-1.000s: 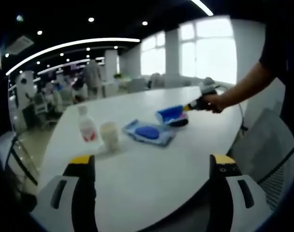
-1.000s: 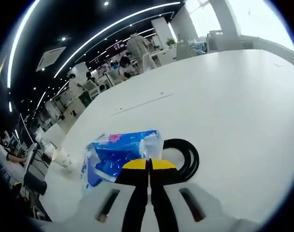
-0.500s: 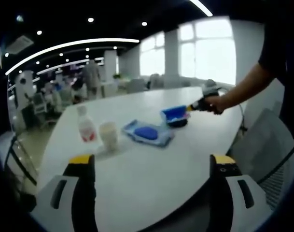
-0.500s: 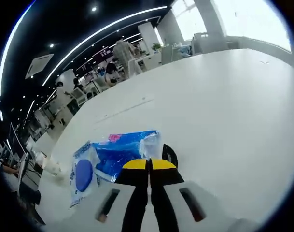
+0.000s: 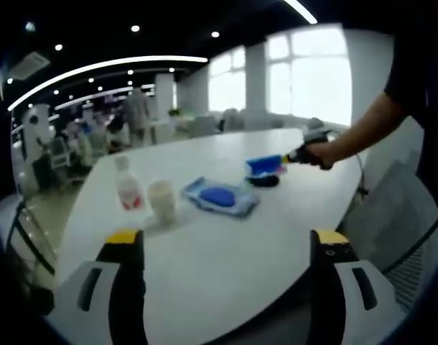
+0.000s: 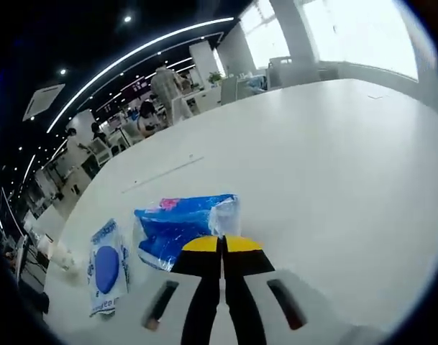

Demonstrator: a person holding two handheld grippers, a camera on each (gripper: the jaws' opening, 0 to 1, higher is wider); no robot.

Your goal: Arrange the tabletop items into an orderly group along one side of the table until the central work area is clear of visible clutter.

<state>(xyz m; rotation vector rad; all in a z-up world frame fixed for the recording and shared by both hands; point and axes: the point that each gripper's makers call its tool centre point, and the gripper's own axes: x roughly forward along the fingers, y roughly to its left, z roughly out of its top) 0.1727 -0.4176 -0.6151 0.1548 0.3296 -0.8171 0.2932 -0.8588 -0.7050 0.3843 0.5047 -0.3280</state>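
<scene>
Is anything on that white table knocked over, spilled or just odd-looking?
Nothing looks spilled or tipped. The bottle and cup stand upright, and a blue flat pack lies beside them. The only unusual sight is the blue packet, pinched in the right gripper rather than resting on the table.

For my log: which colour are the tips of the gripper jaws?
Yellow, on black jaws; clearest on the right gripper in the right gripper view.

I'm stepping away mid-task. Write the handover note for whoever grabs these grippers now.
Right gripper: shut on the blue pack, held above the table.
Left gripper: open, holding nothing, at the near table edge.
On the table: bottle and cup side by side, flat pouch beside them, black cable under the raised pack.
Done: pack picked up.
Left: set the pack by the others, bring the cable over.
</scene>
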